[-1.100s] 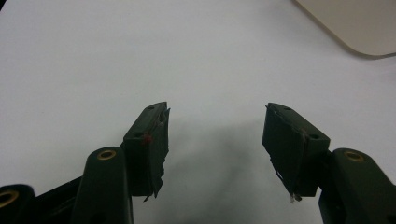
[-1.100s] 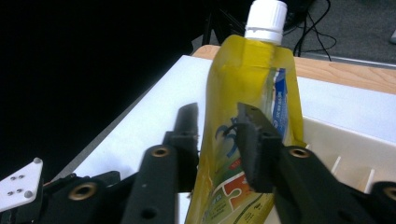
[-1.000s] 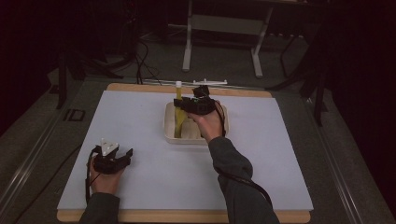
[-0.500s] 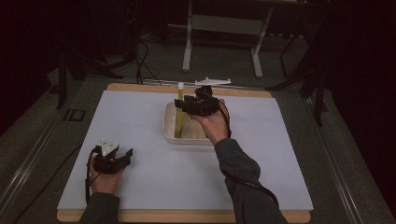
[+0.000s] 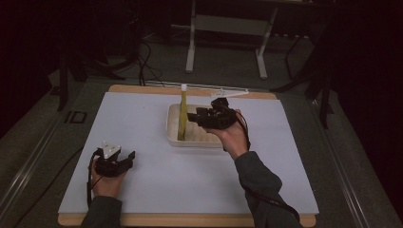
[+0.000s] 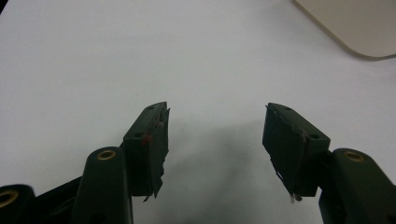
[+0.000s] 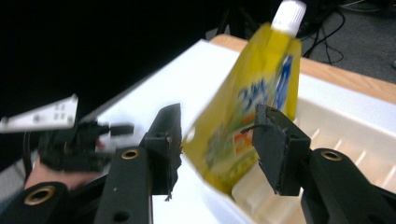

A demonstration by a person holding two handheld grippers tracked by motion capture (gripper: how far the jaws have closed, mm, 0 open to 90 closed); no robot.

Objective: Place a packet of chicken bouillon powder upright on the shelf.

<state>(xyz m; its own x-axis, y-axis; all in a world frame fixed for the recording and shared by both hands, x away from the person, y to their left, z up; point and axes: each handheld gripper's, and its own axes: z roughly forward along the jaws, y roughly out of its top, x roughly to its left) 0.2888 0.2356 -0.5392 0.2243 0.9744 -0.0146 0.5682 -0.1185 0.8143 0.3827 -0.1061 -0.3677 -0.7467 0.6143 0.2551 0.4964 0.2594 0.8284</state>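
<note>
A yellow drink pouch (image 5: pixel 182 116) with a white cap stands upright in the left end of a cream tray (image 5: pixel 202 141) near the far edge of a white-topped table (image 5: pixel 190 180). The right gripper (image 5: pixel 196 117) hovers just beside the pouch, its jaws apart; in the right gripper view the pouch (image 7: pixel 252 98) sits between and just beyond the two black jaws, tilted in that frame and slightly blurred, and whether either jaw touches it cannot be told. The left gripper (image 5: pixel 124 159) rests well apart on the near left of the table, jaws spread wide over bare white surface (image 6: pixel 140 56), with a corner of the tray (image 6: pixel 355 28) at the edge of its view.

The step in hand looks like the approach for a grasp on the pouch, or the moment just after letting it go; the pictures do not settle which. If a grasp follows, the jaws need to close squarely on the flat body of the pouch, below the cap, gently enough that the soft pack neither buckles nor tips against the tray wall.
</note>
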